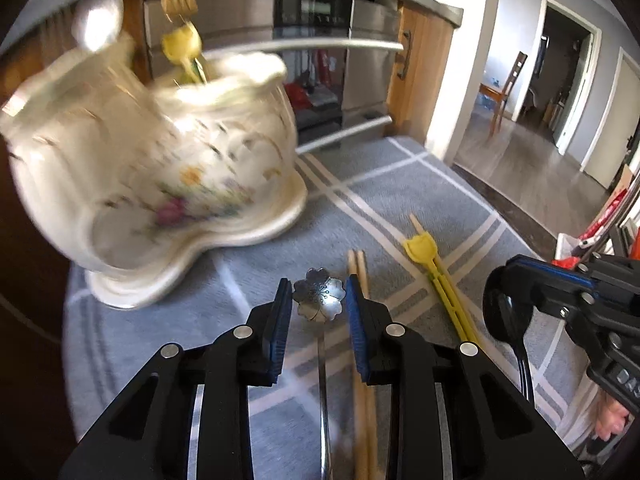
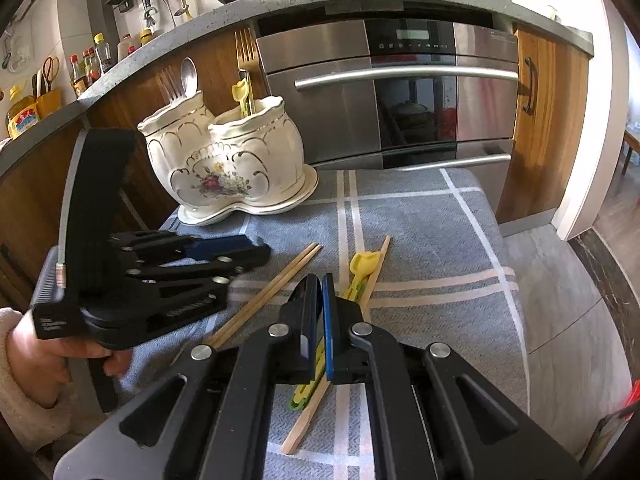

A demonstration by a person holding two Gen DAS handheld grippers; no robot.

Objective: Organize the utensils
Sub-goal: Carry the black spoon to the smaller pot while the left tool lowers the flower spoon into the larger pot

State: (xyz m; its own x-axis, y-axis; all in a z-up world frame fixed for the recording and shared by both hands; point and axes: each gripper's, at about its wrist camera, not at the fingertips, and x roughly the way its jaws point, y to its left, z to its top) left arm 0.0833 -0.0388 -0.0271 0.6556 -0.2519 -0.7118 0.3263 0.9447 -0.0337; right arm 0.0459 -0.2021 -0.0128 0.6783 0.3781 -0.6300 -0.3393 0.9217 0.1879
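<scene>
A white floral ceramic utensil holder [image 2: 224, 164] with two compartments stands at the back left of the blue checked cloth [image 2: 420, 248]; forks, a spoon and a yellow utensil stand in it. It is blurred in the left wrist view [image 1: 152, 168]. My left gripper [image 1: 318, 312] is open, its jaws either side of a flower-shaped metal spoon [image 1: 319, 300] lying on the cloth. A pair of wooden chopsticks [image 1: 362, 360] lies beside it. My right gripper [image 2: 320, 320] is nearly shut, over yellow training chopsticks [image 2: 358, 276]; I cannot tell whether it grips anything.
A stainless oven [image 2: 400, 92] and wooden cabinets stand behind the cloth. A counter [image 2: 160, 40] with bottles and a pan runs above. A doorway with a chair [image 1: 504, 88] opens to the right. The right gripper [image 1: 568, 300] appears at the right of the left wrist view.
</scene>
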